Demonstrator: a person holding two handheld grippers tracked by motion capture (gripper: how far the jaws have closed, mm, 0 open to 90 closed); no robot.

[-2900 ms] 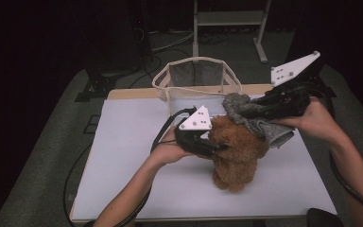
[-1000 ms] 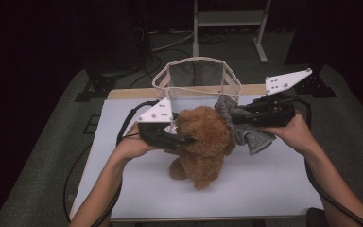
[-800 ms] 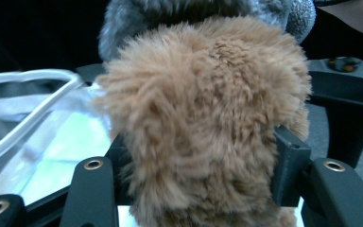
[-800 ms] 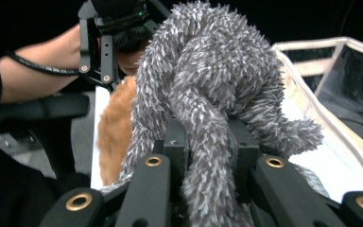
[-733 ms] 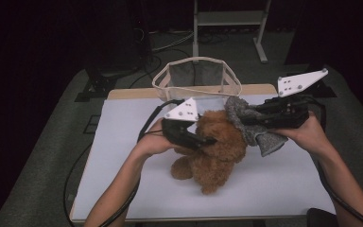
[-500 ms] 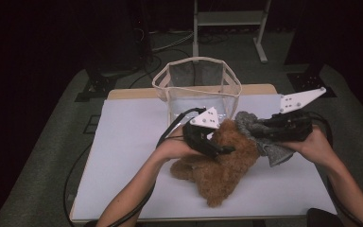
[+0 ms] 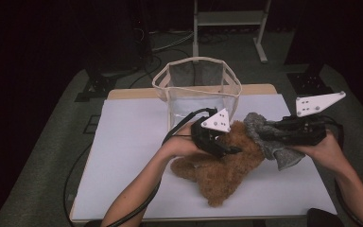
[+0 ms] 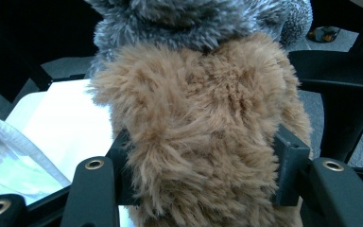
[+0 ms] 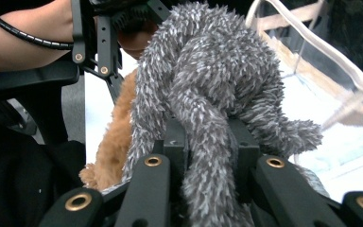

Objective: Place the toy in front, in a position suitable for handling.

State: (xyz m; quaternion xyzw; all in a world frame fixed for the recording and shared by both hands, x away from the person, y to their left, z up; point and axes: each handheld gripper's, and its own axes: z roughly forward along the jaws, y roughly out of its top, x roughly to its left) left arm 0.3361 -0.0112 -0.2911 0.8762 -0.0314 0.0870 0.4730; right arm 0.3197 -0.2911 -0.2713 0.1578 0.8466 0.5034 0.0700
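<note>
A brown teddy bear (image 7: 227,172) lies on the white table (image 7: 132,142), near its middle. My left gripper (image 7: 230,149) comes in from the left and is shut on the bear's upper body (image 8: 203,142); its jaws have just been closing and both pads press into the fur. My right gripper (image 7: 266,135) reaches in from the right, shut on a grey fuzzy cloth (image 7: 260,124) bunched against the bear's head. In the right gripper view the cloth (image 9: 208,85) is pinched between the jaws of that gripper (image 9: 208,142), and the brown fur (image 9: 118,137) lies behind it.
A see-through basket with a cream rim (image 7: 196,64) stands at the back of the table, just behind the left hand. Black cables trail off the left side. Dark floor and stands surround the table.
Both hands have carried the bear and the cloth to the right and lower. The bear, upright a second ago, now lies on the table.
</note>
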